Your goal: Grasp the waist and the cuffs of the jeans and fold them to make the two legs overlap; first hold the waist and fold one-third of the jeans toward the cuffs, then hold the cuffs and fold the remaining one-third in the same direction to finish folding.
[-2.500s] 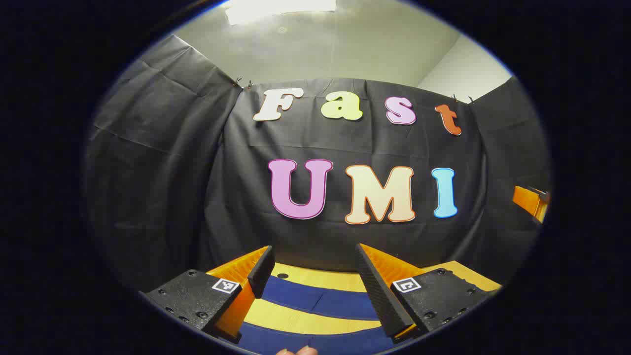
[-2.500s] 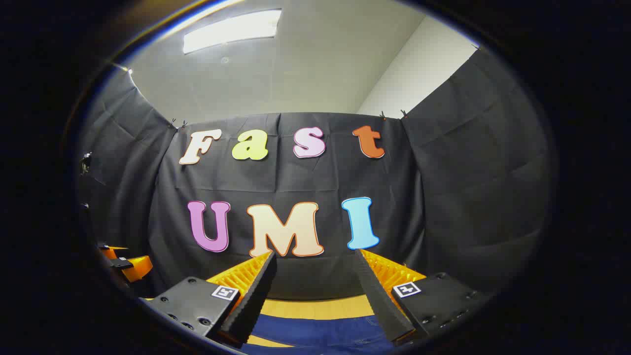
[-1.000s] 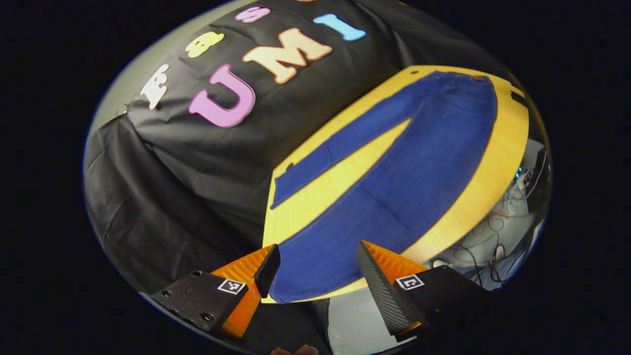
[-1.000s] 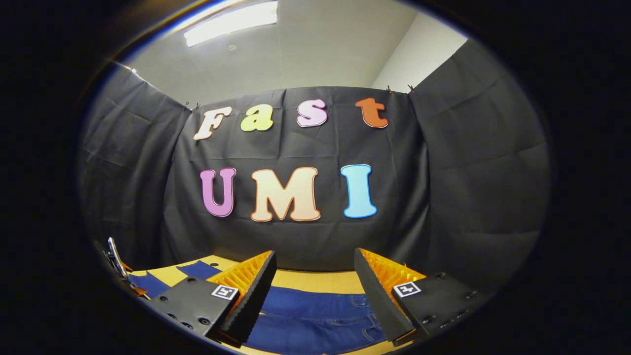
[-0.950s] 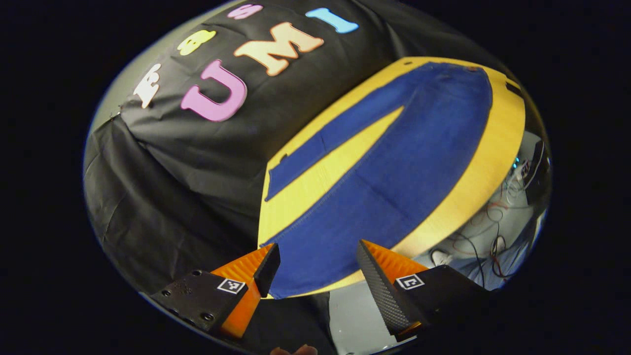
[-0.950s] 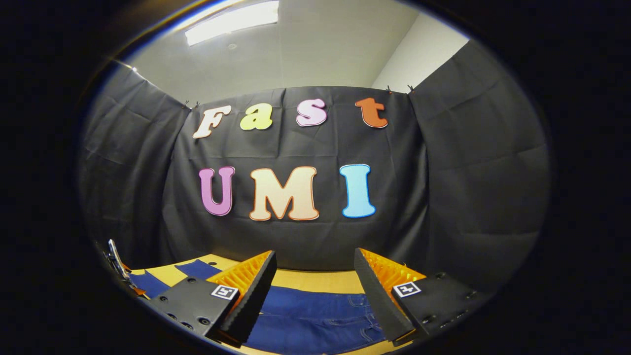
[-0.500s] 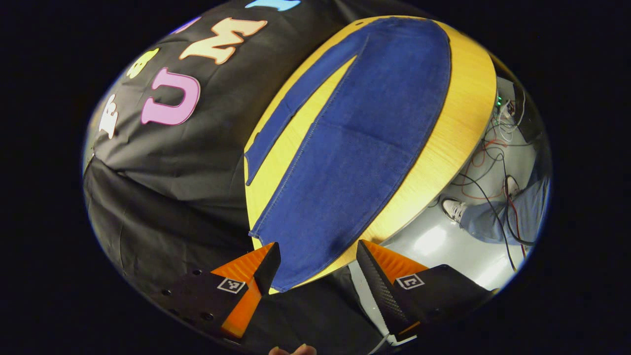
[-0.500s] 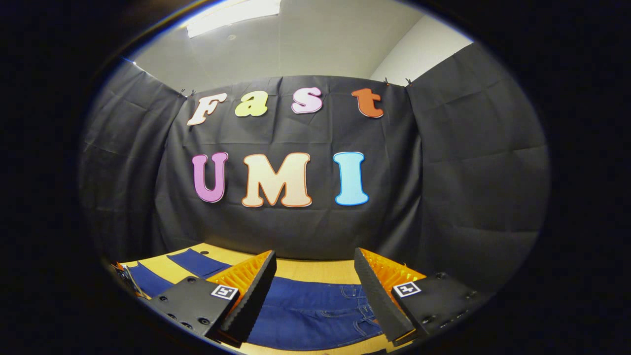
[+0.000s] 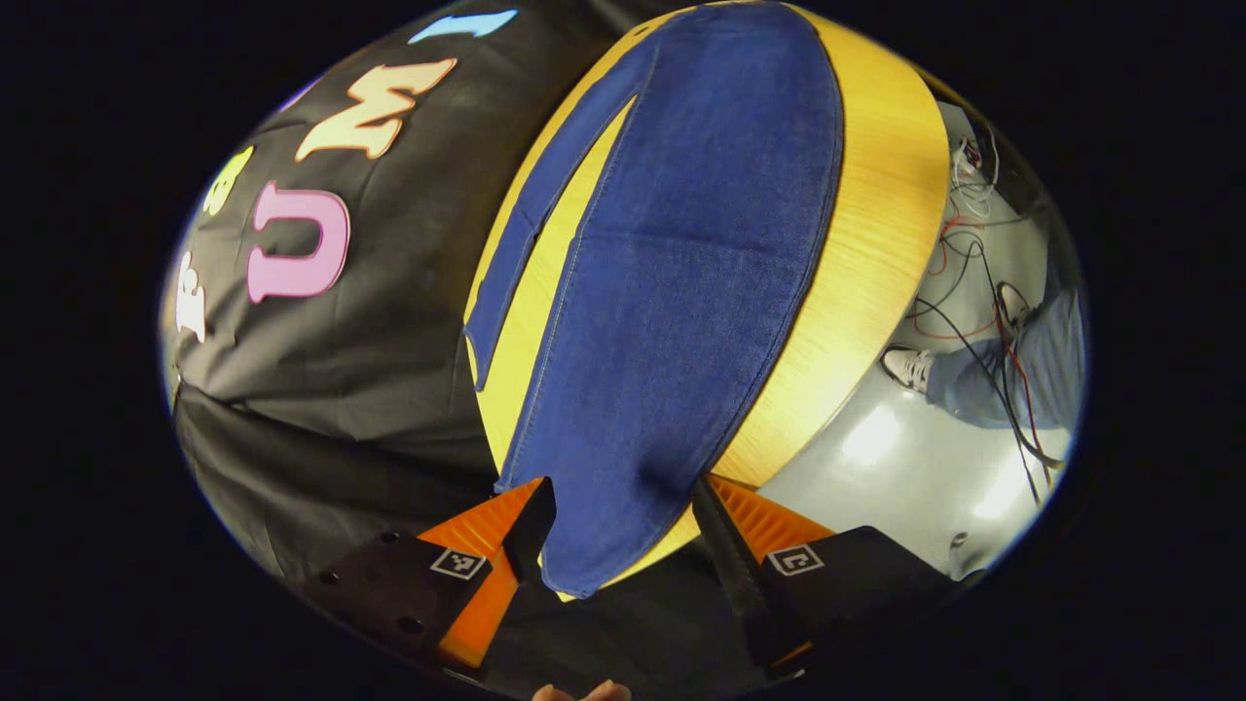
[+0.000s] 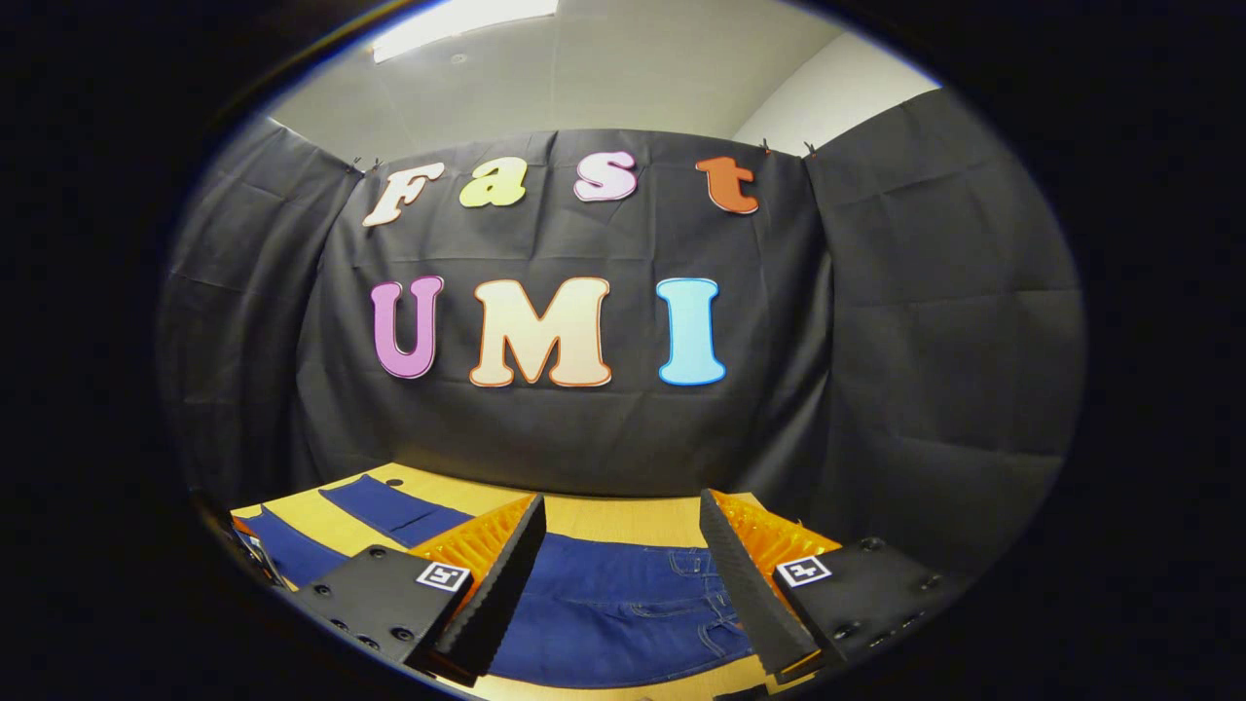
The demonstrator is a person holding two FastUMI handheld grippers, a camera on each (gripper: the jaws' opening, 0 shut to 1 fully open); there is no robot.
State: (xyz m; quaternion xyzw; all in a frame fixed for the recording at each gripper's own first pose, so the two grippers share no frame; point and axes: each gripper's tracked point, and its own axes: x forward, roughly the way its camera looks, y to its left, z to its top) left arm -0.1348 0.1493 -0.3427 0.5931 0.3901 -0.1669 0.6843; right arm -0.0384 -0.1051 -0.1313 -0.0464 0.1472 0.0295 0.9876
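Jeans (image 9: 681,273) lie flat on the wooden table (image 9: 866,253) — left gripper (image 9: 623,526) spread wide astride the near cuff, right gripper (image 10: 618,574) likewise parted above the waist.

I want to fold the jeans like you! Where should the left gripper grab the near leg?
Probably at the cuff, the flat end of the jeans leg nearest the table edge. It already lies between the open fingers of the left gripper, so come straight in from that edge and pinch the hem. The legs lie spread apart, so this cuff can be lifted alone.
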